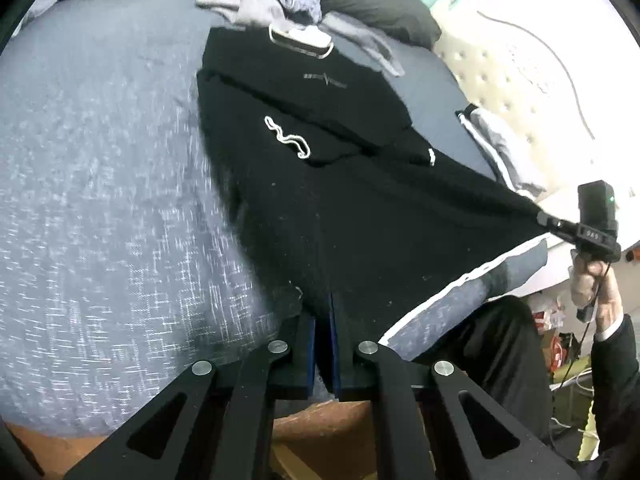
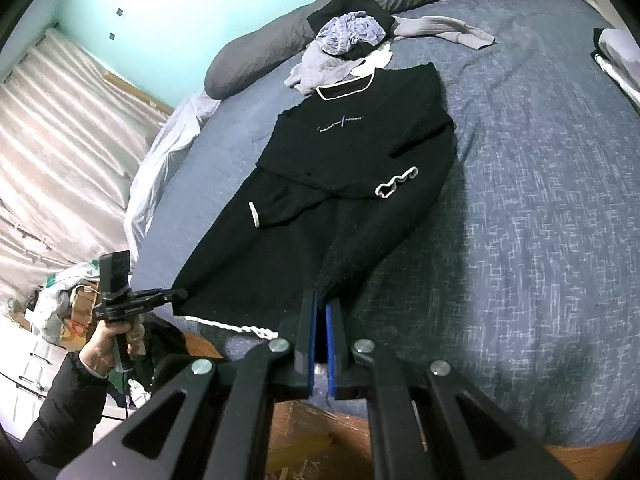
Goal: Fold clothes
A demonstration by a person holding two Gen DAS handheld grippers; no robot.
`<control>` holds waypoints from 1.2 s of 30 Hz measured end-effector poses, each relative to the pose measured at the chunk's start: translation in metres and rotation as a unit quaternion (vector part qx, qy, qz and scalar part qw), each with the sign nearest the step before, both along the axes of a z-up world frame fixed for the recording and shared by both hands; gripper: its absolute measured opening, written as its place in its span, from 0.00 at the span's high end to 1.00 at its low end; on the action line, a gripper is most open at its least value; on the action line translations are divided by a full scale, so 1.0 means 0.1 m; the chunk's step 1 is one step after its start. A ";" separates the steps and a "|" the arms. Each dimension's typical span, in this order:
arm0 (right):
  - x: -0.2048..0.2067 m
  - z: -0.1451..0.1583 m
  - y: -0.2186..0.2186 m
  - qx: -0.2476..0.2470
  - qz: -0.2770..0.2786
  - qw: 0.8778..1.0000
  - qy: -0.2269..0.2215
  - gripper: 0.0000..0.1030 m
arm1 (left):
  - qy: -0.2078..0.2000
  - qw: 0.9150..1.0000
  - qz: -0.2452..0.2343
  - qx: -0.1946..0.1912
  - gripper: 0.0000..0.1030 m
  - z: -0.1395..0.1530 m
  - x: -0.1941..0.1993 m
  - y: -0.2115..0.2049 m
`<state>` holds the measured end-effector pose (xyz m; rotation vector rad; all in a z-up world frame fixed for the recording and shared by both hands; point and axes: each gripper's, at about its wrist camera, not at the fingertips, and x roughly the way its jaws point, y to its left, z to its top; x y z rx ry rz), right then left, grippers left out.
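Your left gripper (image 1: 323, 312) and right gripper (image 2: 322, 308) are each clamped on a hem corner of the black sweatshirt (image 2: 352, 168). It lies on the bed (image 2: 540, 200), sleeves crossed over the chest, long axis running toward twelve o'clock, collar (image 2: 346, 86) farthest from you.

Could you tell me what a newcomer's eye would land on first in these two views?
A black sweatshirt with white trim lies spread on the blue-grey bed, both sleeves folded across its chest. The left tool and right tool each pinch a corner of its lifted near hem. A loose heap of clothes waits by the pillows.
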<state>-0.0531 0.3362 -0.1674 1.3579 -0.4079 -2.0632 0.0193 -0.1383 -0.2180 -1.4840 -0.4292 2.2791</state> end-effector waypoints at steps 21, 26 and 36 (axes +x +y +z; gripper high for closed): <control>0.48 0.57 0.29 -0.068 0.054 0.994 0.066 0.97 | 0.051 0.997 -0.026 0.059 0.95 0.75 0.59 -0.05; 0.46 0.68 0.32 -0.076 0.062 0.992 0.076 0.97 | 0.056 0.996 -0.009 0.070 0.95 0.83 0.48 -0.15; -0.15 0.61 0.25 -0.091 0.035 0.993 0.059 0.97 | 0.060 0.994 0.017 0.087 0.95 0.82 -0.26 -0.26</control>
